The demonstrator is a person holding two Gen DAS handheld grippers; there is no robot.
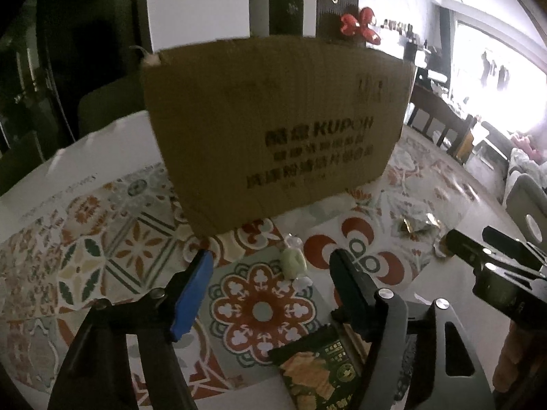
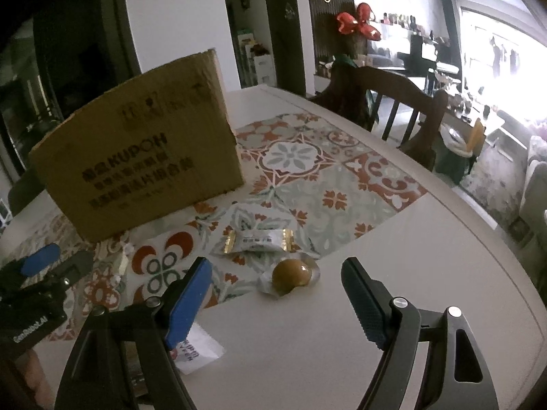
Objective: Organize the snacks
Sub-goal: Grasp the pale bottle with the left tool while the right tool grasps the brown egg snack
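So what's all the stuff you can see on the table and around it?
cardboard box: one, brown, black print, standing on the patterned mat
patterned mat: one, red, green and white tiles, covering the table middle
table: one, white
green candy: one, pale green, clear twisted wrapper, on the mat before the left claw
white candy: one, white with gold ends, on the mat
brown ball snack: one, brown, clear wrapper, at the mat's edge
green packet: one, dark green, near edge
wooden chair: one, dark brown, behind the table
red bow: one, background
left claw: open
right claw: open
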